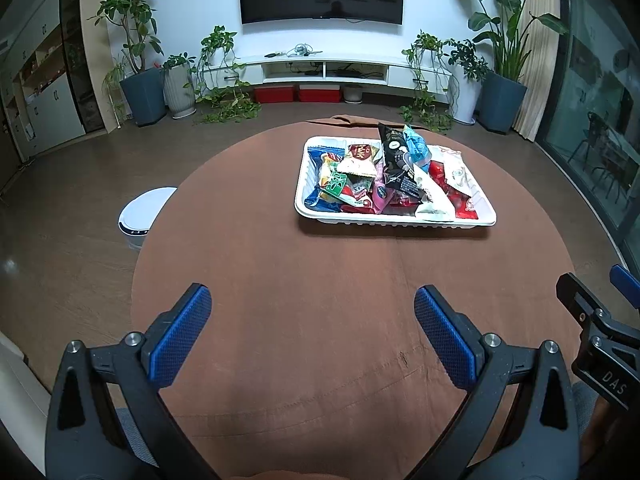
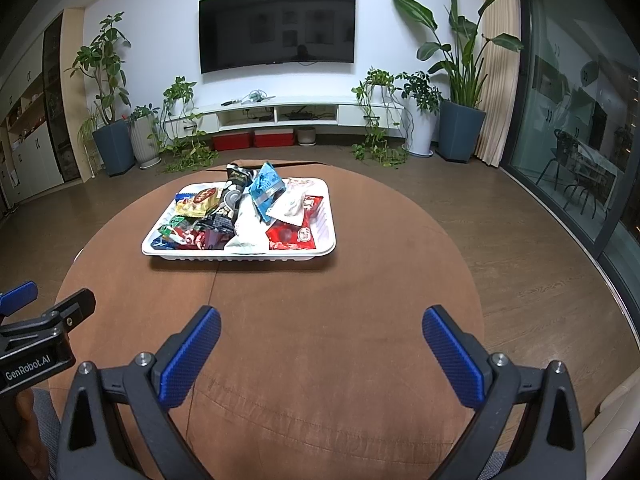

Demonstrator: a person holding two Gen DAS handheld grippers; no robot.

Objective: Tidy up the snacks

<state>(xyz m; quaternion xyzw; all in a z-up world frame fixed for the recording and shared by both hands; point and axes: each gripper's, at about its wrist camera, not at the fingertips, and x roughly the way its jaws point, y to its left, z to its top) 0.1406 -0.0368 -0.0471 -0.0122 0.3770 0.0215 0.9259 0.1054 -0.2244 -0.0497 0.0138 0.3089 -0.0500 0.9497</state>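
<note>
1. The left gripper (image 1: 312,320) hovered over the near part of the round brown desk (image 1: 280,280), its jaws spread wide with nothing between them.
2. The right gripper (image 2: 320,344) hung beside it over the same desk (image 2: 360,280), its jaws likewise spread and empty.
3. Each gripper showed at the edge of the other's view, so the 2 sat side by side, apart from each other.
4. The snacks (image 1: 384,176) lay heaped in a white tray (image 1: 400,220) on the far half of the desk, well apart from both grippers.
5. In the right wrist view the tray (image 2: 240,254) sat ahead and to the left, with a blue packet (image 2: 266,188) propped on top of the heap and a red packet (image 2: 290,236) at the near right corner.
6. A black packet (image 1: 394,146) stood tilted at the back of the pile; its print was too small to read.
7. A white round bin (image 1: 140,216), possibly, stood on the floor just beside the desk's left edge.
</note>
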